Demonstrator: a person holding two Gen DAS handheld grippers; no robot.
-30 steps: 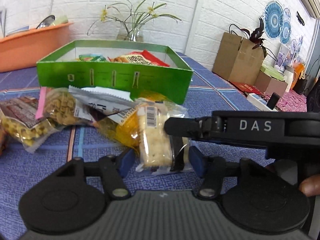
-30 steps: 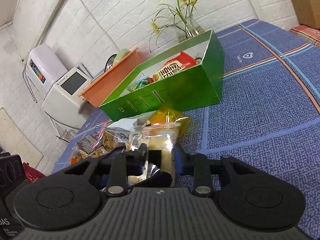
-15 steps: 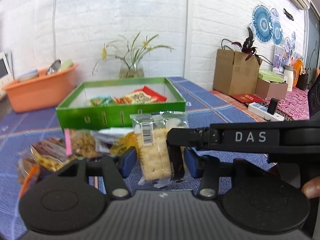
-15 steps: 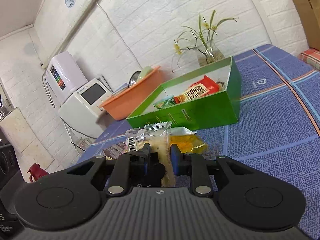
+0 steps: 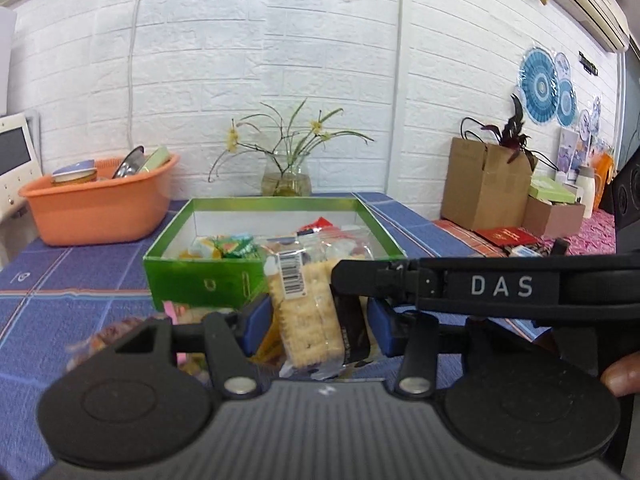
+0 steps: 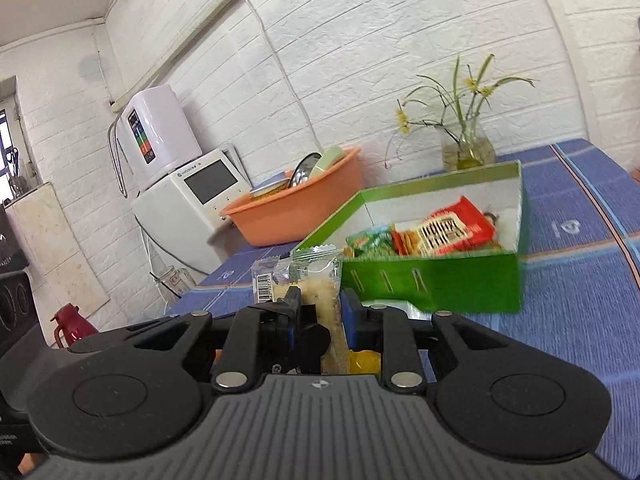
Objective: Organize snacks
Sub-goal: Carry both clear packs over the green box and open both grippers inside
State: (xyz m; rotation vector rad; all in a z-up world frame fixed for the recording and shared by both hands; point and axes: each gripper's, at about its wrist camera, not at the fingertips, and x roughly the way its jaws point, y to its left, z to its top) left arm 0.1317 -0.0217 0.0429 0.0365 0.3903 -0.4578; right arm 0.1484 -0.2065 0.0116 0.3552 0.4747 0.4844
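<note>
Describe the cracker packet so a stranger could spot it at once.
Find the green box on the blue tablecloth. Just before it, lifted off the cloth, is the cracker packet: clear wrap, pale square crackers, barcode on top, unlike the box's colourful packets.

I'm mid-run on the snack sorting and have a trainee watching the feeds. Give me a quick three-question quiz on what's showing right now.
1. True or false: the cracker pack is lying inside the green box.
2. What stands behind the green box, against the wall? A) a glass vase of flowers B) a kettle C) a stack of books
3. Fill in: the plastic tub to the left of the box is ___ in colour.

Key: 1. False: the pack is off the table in front of the box, clamped in both the left claw and the right claw. 2. A. 3. Orange.
</note>
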